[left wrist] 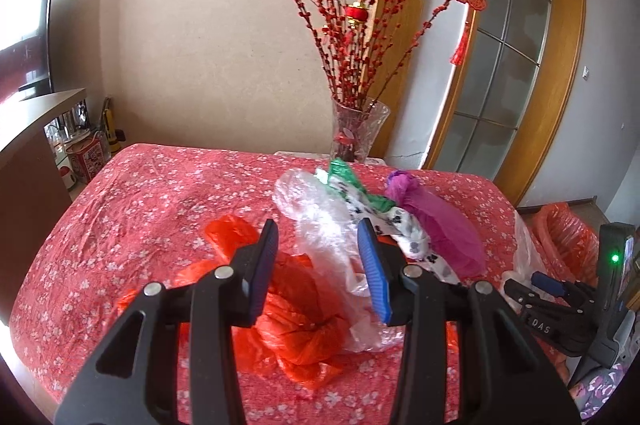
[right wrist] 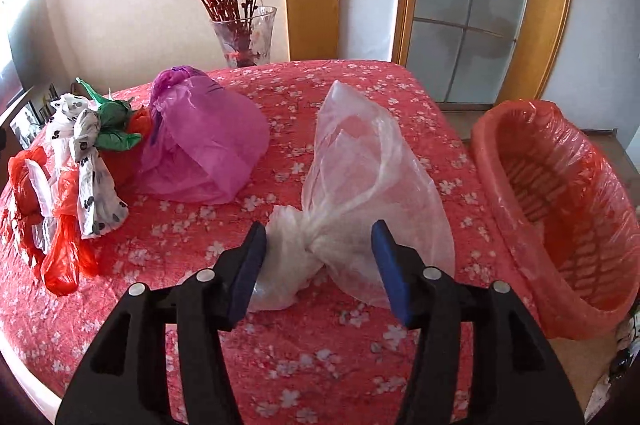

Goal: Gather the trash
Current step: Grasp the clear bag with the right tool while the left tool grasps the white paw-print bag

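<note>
Several plastic bags lie on a table with a red floral cloth. My left gripper is open above a crumpled red bag and a clear bag, and its pads press on nothing. My right gripper stands open around the knot of another clear knotted bag, which rests on the cloth. The left pad is against the bag's crumpled end and the right pad is beside its body. A red-lined trash basket sits to the right of the table.
A purple bag, a white paw-print bag, a green bag and red bags lie to the left. A glass vase of red branches stands at the far edge. A glass door is behind.
</note>
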Available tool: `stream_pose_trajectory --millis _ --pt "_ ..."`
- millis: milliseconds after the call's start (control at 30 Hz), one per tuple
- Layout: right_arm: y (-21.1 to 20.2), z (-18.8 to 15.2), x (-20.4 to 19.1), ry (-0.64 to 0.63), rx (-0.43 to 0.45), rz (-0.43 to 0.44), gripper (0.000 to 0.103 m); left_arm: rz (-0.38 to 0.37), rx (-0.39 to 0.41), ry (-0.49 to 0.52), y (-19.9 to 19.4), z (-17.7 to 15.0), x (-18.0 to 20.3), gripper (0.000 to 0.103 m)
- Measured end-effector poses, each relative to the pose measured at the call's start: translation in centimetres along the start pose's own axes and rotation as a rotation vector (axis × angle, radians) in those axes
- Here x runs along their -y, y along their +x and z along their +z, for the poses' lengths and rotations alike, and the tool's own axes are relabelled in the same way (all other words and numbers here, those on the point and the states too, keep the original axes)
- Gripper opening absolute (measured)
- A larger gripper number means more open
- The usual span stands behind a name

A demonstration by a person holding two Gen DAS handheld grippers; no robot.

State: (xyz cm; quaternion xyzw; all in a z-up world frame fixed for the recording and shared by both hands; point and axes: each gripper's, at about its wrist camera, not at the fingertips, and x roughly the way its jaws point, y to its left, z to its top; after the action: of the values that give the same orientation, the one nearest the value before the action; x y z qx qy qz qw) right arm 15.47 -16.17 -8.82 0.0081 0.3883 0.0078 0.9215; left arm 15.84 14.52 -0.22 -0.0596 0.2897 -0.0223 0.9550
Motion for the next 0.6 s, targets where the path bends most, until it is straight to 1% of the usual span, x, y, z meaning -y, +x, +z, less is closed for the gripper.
stream_pose_trajectory --millis 133,167,200,267,300,367,433,600 --pt "0.2 -0.5 0.3 0.016 -0.007 0.024 0.055 -0.036 -0.005 0.018 0.2 0.3 2.0 0.042" --pt "0.1 -0.6 0.5 0.02 -0.004 0.033 0.051 -0.043 -0.005 0.023 0.2 0.3 2.4 0.042" --pt "0.1 -0.7 0.6 0.019 0.001 0.039 0.042 -0.052 -0.006 0.029 0.3 0.3 3.1 0.042" --pt "-0.2 -0.9 0.7 0.018 0.008 0.051 0.029 -0.065 -0.013 0.037 0.6 0.5 4.1 0.042" --pt "-0.3 -0.9 1.1 0.023 0.009 0.065 0.025 -0.07 -0.023 0.039 0.9 0.5 4.7 0.042" --pt "-0.4 -1.0 1.6 0.034 0.008 0.085 0.022 -0.073 -0.046 0.039 1.6 0.5 5.7 0.042" --pt "-0.6 -1.2 2.3 0.052 0.006 0.104 0.021 -0.071 -0.071 0.039 2.7 0.4 6.5 0.041" --pt "-0.7 -1.6 3.0 0.07 0.014 0.125 0.021 -0.001 -0.13 0.044 5.5 -0.1 8.1 0.041"
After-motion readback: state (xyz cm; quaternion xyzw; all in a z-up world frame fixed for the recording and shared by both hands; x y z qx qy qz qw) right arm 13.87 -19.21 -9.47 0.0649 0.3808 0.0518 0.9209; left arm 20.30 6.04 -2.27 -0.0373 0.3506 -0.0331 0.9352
